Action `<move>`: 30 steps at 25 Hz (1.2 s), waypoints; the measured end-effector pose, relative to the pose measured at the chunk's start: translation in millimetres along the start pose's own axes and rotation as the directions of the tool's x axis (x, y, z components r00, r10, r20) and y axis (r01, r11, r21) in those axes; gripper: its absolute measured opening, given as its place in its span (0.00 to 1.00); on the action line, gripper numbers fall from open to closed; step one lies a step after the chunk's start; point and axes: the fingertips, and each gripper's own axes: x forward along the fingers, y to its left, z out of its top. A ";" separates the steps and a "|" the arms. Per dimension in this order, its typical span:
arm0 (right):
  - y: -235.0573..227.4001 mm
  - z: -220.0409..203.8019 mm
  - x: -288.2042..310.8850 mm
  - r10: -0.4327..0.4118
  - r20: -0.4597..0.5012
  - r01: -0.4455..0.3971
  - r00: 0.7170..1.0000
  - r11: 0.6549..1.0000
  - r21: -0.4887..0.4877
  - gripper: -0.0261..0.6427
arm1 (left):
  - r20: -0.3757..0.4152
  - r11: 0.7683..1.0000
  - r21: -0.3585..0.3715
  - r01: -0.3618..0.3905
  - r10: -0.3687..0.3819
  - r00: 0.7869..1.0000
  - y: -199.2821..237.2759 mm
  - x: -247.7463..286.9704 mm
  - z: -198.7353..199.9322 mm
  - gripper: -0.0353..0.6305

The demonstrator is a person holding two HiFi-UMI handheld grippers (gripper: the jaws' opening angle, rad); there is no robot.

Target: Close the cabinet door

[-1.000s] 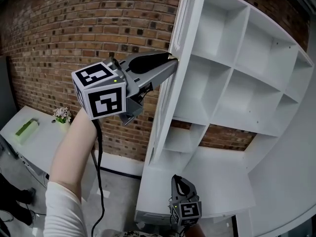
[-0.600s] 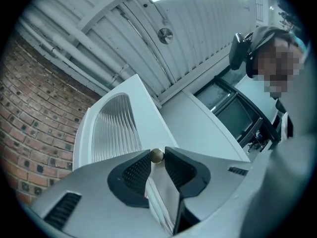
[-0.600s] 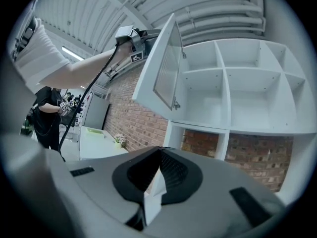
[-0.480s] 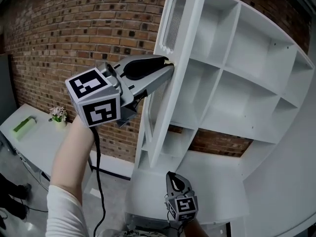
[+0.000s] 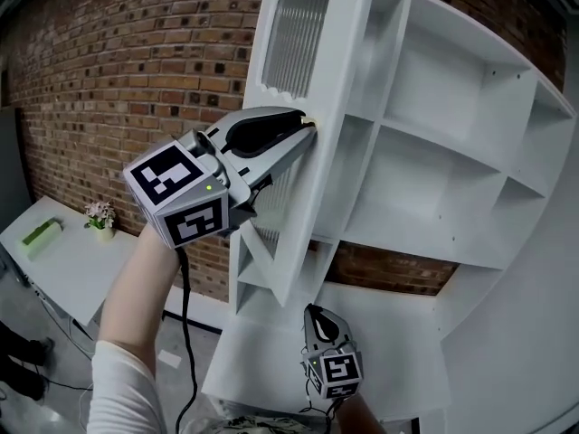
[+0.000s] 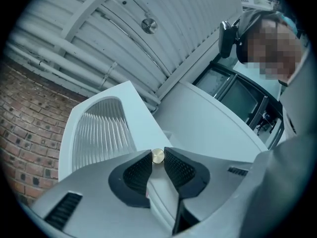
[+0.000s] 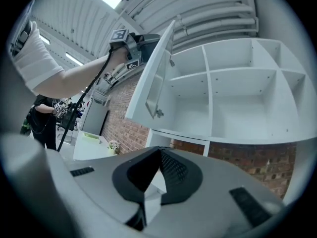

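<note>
A white cabinet of open, bare compartments fills the right side of the head view, mounted against a red brick wall. Its cabinet door stands partly open, swung out from the cabinet's left edge at an angle. The door's ribbed panel faces the wall side, and its plain inner face is turned toward the shelves. Low at the left, well apart from the cabinet, stands a white table with a green item and a small flower pot on it.

The person's left forearm is bare. It rises steeply out of a white sleeve and reaches up and to the right, holding the left gripper at the door's free edge, about mid-height on the door. Its marker cube faces the camera. The left gripper view shows its two black pads closed on either side of a small brass knob on the door — clamped on it, the knob sitting right at the tips.

The right gripper hangs low in the head view, below the door and just in front of the cabinet's bottom ledge, jaws pointing up. In the right gripper view its jaws meet at the tips with nothing between them — it is clenched and empty, touching neither door nor shelf.
</note>
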 end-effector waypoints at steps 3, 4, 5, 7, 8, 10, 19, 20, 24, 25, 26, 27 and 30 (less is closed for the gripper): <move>-21.9 -1.3 -2.0 0.000 0.007 0.000 1.000 1.000 -0.006 0.04 | 0.003 1.000 -0.003 -0.016 0.016 1.000 -3.3 18.9 -8.7 0.19; -28.4 -1.5 -2.5 0.001 0.011 -0.001 1.000 1.000 -0.007 0.04 | 0.001 1.000 0.000 -0.024 0.024 1.000 -4.2 25.1 -11.8 0.19; -34.9 -1.4 -2.7 0.002 0.016 -0.002 1.000 1.000 -0.007 0.04 | -0.004 0.999 0.009 -0.034 0.034 0.999 -4.9 31.7 -15.3 0.19; -48.3 -0.8 -3.1 0.002 0.027 -0.002 1.000 1.000 -0.009 0.04 | -0.026 0.998 0.044 -0.053 0.054 0.998 -6.3 46.8 -23.7 0.19; -55.1 -0.7 -3.4 0.002 0.033 -0.001 0.999 1.000 -0.009 0.04 | -0.040 0.996 0.063 -0.062 0.065 0.997 -6.9 55.1 -28.9 0.19; -68.4 -1.9 -3.7 0.002 0.039 -0.002 0.999 1.000 -0.008 0.04 | -0.066 0.993 0.090 -0.077 0.083 0.994 -7.1 71.0 -39.7 0.19; -120.0 -12.7 0.9 0.014 0.045 -0.014 0.999 1.000 0.005 0.04 | -0.099 0.974 0.181 -0.138 0.158 0.983 2.0 116.3 -73.3 0.19; -124.2 -14.4 2.3 0.016 0.045 -0.017 0.999 1.000 0.007 0.04 | -0.102 0.970 0.194 -0.146 0.168 0.981 2.9 120.0 -75.8 0.19; -136.2 -22.2 9.9 0.032 0.045 -0.033 0.998 0.999 0.020 0.04 | -0.099 0.956 0.229 -0.183 0.210 0.973 8.9 133.1 -84.4 0.19; -138.7 -23.9 12.1 0.036 0.044 -0.037 0.998 0.999 0.022 0.04 | -0.099 0.954 0.232 -0.192 0.219 0.971 10.5 136.1 -87.1 0.19; -140.7 -25.8 14.7 0.041 0.042 -0.042 0.998 0.999 0.024 0.04 | -0.098 0.951 0.235 -0.199 0.227 0.969 11.9 139.0 -89.4 0.19; -142.0 -27.9 17.7 0.048 0.041 -0.049 0.998 0.998 0.025 0.04 | -0.097 0.948 0.242 -0.205 0.234 0.967 13.2 141.7 -91.3 0.19; -145.9 -33.5 25.9 0.068 0.042 -0.069 0.997 0.997 0.025 0.04 | -0.109 0.937 0.277 -0.215 0.253 0.961 15.9 149.6 -97.4 0.19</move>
